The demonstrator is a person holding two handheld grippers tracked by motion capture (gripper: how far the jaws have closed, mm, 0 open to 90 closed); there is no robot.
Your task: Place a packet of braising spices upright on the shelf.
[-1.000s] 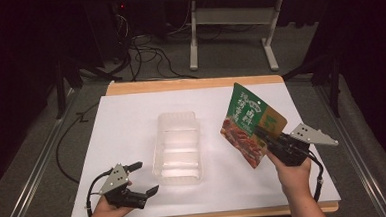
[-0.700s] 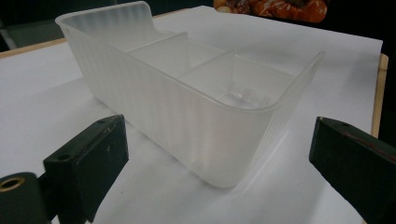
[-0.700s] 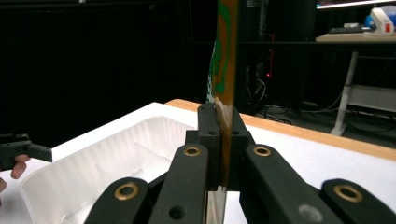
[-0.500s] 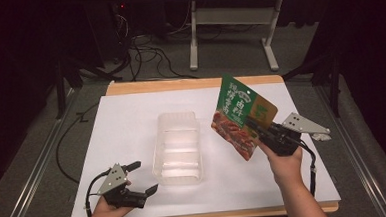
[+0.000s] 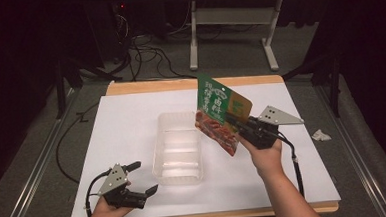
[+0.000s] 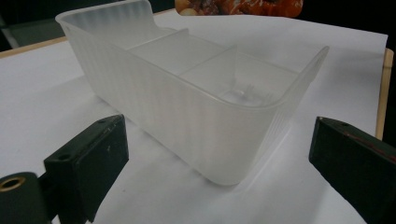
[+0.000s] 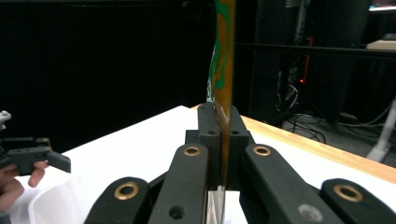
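Above the white sheet on the table, my right gripper clamps a green and orange snack pouch, held tilted just right of the clear tray; its white lettering is too small to read. That tray, ribbed and split into compartments, holds nothing. My left gripper rests near the front edge, jaws wide, nothing between them. Cables lie on the dark floor behind.

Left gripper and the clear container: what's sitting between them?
Nothing: only bare white table cover separates the open left gripper from the clear container, seen in the left gripper view.
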